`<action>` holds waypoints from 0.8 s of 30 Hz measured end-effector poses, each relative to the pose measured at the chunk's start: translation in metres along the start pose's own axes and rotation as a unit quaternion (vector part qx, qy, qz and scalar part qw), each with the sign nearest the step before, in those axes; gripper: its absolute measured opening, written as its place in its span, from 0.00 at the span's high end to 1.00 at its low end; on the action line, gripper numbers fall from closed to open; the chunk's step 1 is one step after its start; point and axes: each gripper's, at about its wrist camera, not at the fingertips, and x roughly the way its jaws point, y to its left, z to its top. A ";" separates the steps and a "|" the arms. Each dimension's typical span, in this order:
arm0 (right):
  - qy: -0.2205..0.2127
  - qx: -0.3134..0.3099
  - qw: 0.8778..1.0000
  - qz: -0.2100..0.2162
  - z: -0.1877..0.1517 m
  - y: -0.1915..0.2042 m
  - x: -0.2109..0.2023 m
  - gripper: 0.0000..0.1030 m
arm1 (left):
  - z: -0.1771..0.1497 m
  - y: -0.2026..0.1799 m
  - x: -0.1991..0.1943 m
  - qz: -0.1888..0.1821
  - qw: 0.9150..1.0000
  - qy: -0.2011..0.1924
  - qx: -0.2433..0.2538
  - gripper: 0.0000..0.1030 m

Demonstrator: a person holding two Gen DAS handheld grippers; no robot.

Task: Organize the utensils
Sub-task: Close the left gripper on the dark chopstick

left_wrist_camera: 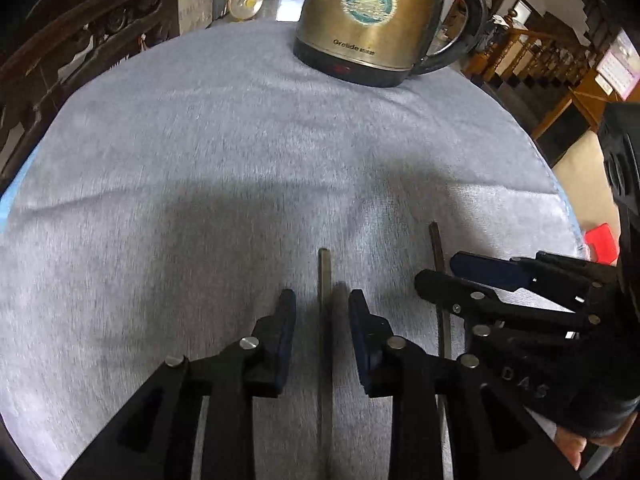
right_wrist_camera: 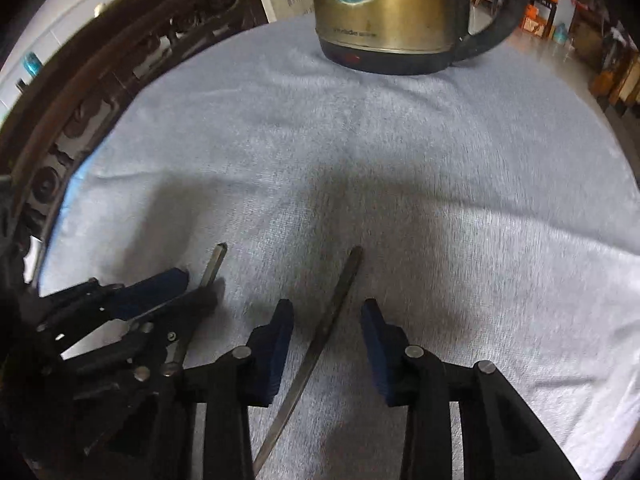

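Off-task items before you: one brass-coloured electric kettle [left_wrist_camera: 370, 20] with black base and handle, round blue-green emblem on its side, upright at the far edge of your worktop [left_wrist_camera: 200, 140]. One grey cloth covering that worktop. One dark carved wooden chair back [right_wrist_camera: 100, 92] to its left.

Brass-gold kettle [left_wrist_camera: 370, 12] with teal round emblem, black base; pale grey-blue cloth [left_wrist_camera: 200, 140].

I read "Grelide" printed low on the brass-coloured kettle [left_wrist_camera: 368, 20]; raised letters "DAS" stood on the right gripper [left_wrist_camera: 444, 276] body beside mine.
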 end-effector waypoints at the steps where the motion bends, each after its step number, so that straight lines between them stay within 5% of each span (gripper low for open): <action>1: 0.000 -0.010 1.000 -0.017 0.002 0.004 0.001 0.80 | -0.001 -0.002 0.000 0.008 1.000 -0.006 0.009 0.79; 5: -0.005 -0.031 0.999 -0.029 -0.003 0.006 0.001 0.91 | -0.003 0.002 0.000 0.023 0.999 -0.017 0.014 0.94; 13: -0.040 -0.008 0.998 -0.052 -0.023 -0.038 -0.017 0.94 | -0.021 0.024 -0.016 0.041 0.998 -0.026 -0.030 0.95; 17: -0.025 0.010 0.999 -0.041 -0.028 -0.058 -0.015 0.93 | -0.021 0.024 -0.017 0.049 0.998 -0.021 -0.036 0.95; 19: -0.016 0.004 0.999 -0.042 -0.027 -0.057 -0.013 0.93 | -0.018 0.020 -0.016 0.053 0.998 -0.014 -0.027 0.92; 22: -0.001 -0.005 0.999 -0.047 -0.023 -0.053 -0.010 0.93 | -0.013 0.013 -0.012 0.039 0.999 -0.004 -0.011 0.70; 24: 0.002 -0.008 0.999 -0.048 -0.022 -0.052 -0.008 0.93 | -0.014 0.010 -0.012 0.049 0.999 -0.004 -0.002 0.70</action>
